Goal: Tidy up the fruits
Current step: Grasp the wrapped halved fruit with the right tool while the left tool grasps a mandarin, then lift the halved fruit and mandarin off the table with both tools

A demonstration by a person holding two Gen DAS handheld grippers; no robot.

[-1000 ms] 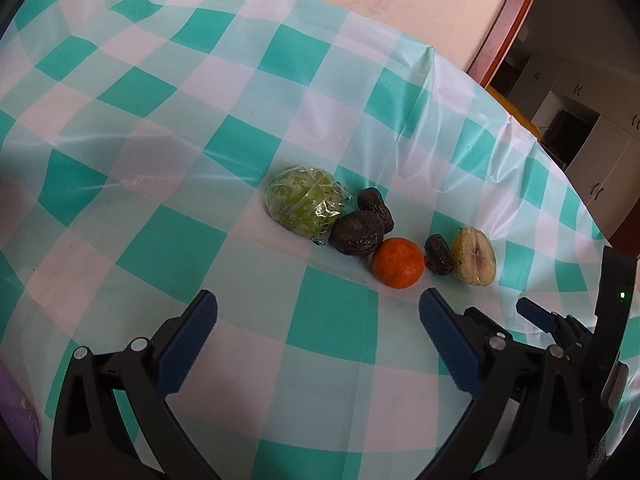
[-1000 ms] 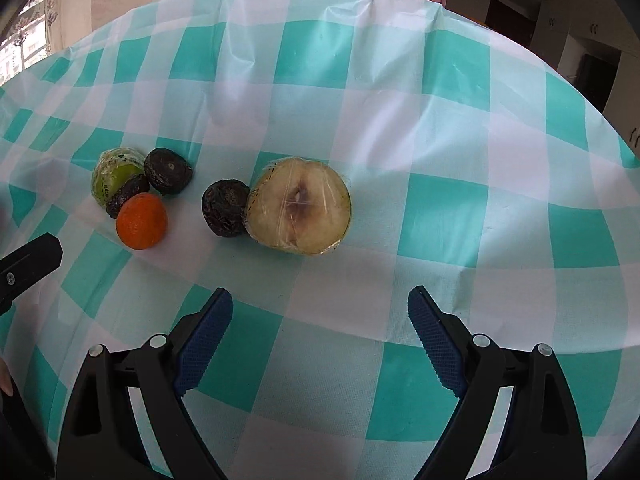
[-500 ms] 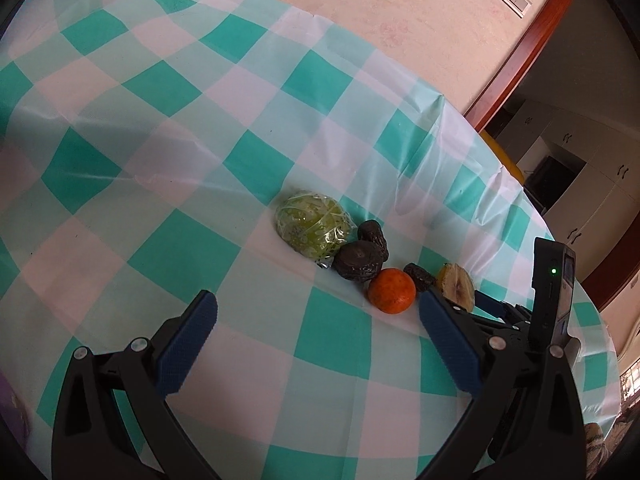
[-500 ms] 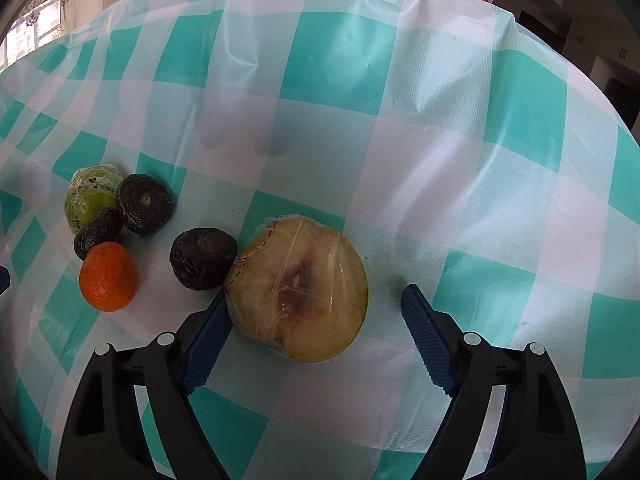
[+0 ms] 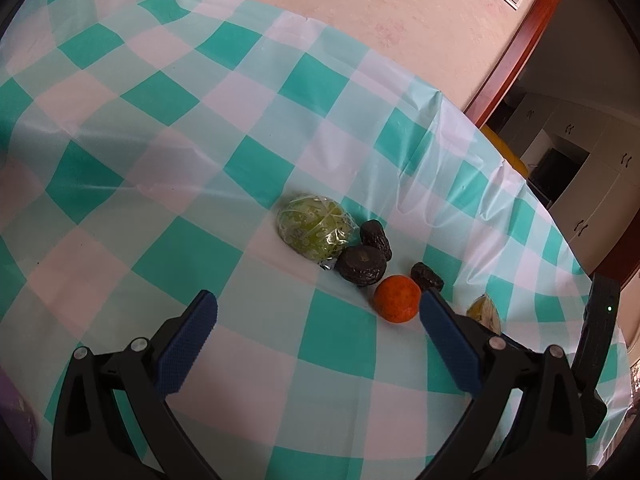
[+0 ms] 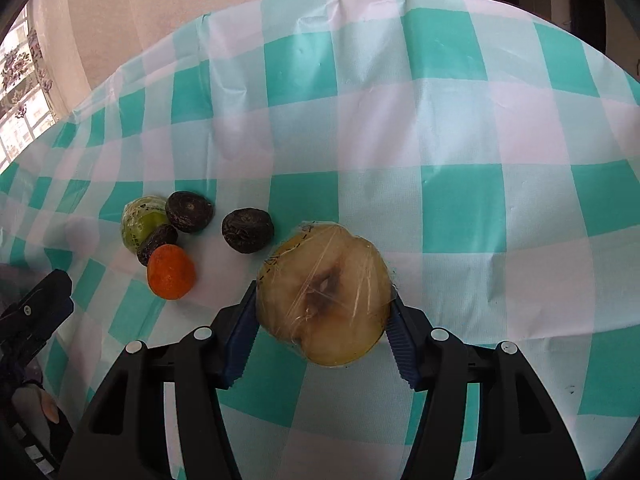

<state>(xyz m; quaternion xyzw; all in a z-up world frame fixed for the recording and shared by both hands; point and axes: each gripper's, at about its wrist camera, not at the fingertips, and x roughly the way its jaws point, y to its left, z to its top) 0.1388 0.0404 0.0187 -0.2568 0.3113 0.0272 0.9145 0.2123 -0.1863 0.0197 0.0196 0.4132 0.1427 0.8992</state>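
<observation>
My right gripper [image 6: 322, 334] is shut on a cling-wrapped apple half [image 6: 324, 294], cut face up, with a blue pad against each side. To its left lie a dark wrinkled fruit [image 6: 248, 230], two more dark fruits [image 6: 188, 212], an orange tangerine [image 6: 171, 266] and a wrapped green fruit [image 6: 140, 222]. My left gripper [image 5: 316, 344] is open and empty, hanging short of the same group: wrapped green fruit [image 5: 316, 226], dark fruits [image 5: 362, 264], tangerine [image 5: 397, 298]. The apple half [image 5: 484, 310] peeks out behind its right finger.
The round table carries a teal and white checked cloth [image 6: 440, 140]. Its far edge drops toward a pink wall [image 5: 360, 4] and a doorway [image 5: 560, 140]. The left gripper's finger [image 6: 36, 308] shows at the left in the right wrist view. A purple object [image 5: 16, 420] sits at lower left.
My right gripper moved forward around the apple half and closed on it. My left gripper drew back and turned a little; the fruit group sits farther right in its view.
</observation>
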